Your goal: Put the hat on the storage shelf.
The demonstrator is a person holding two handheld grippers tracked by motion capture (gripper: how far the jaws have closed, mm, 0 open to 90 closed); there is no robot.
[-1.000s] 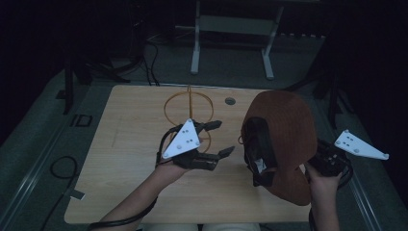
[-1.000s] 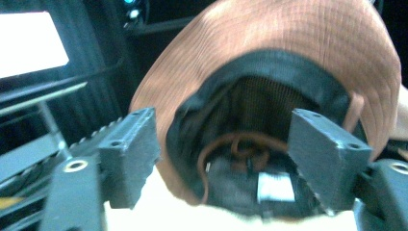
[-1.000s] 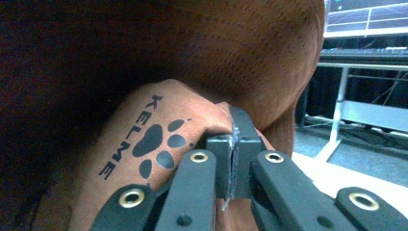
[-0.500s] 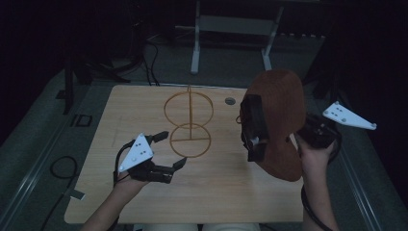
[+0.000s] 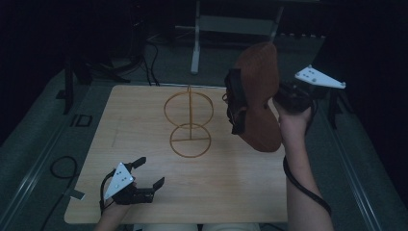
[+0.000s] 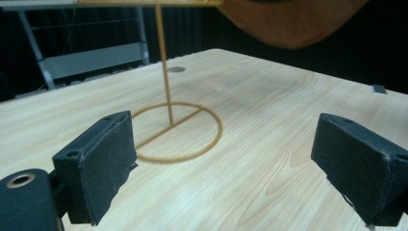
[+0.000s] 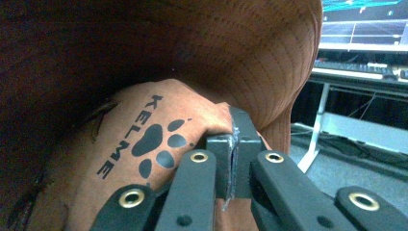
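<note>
Right gripper view: right gripper fingers pressed together on the brown hat fabric | hat held up beside the wire stand | left gripper fingers spread wide, empty, low over the surface near the stand's base

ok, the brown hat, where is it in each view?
High view: the brown hat is upper right of centre, raised above the table, held by the right gripper.
Left gripper view: its rim hangs at the top right.
Right gripper view: it spans most of the picture, the jaws shut on it.
Shared landmark: the wire stand beside it.
</note>
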